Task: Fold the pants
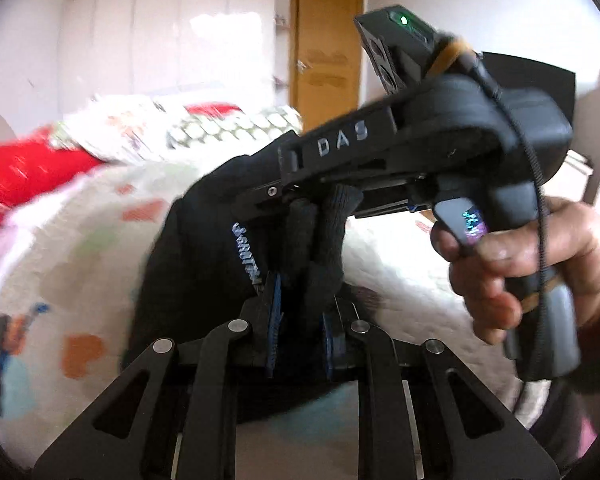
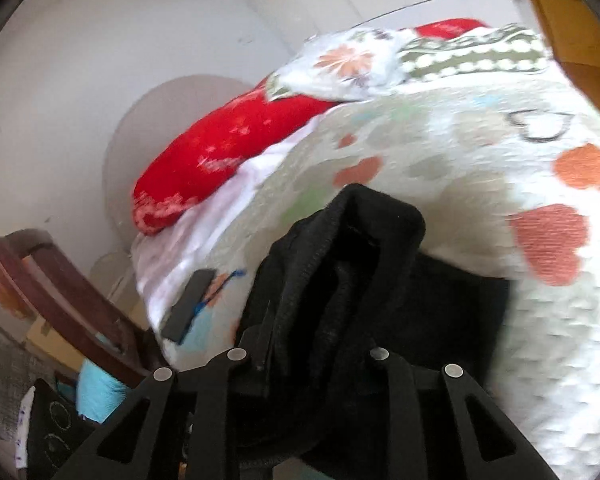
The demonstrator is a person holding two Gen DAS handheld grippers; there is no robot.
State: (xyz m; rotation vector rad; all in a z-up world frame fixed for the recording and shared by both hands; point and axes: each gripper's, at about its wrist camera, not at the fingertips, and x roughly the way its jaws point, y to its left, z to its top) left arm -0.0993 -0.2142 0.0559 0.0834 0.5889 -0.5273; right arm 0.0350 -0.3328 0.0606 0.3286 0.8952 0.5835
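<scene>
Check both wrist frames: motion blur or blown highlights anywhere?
Left wrist view: streaked blur on the red pillow and heart-print white bedspread, glare on the glossy white wardrobe doors. Right wrist view: bedspread smeared, the black knit pants sharper.

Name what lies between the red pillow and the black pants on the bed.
In the right wrist view, a bare stretch of white heart-print bedspread separates the red pillow from the black pants.

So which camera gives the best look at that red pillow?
The right wrist view: the red pillow lies in full at the bed's edge. The left wrist view shows only a blurred red part at its left border.
</scene>
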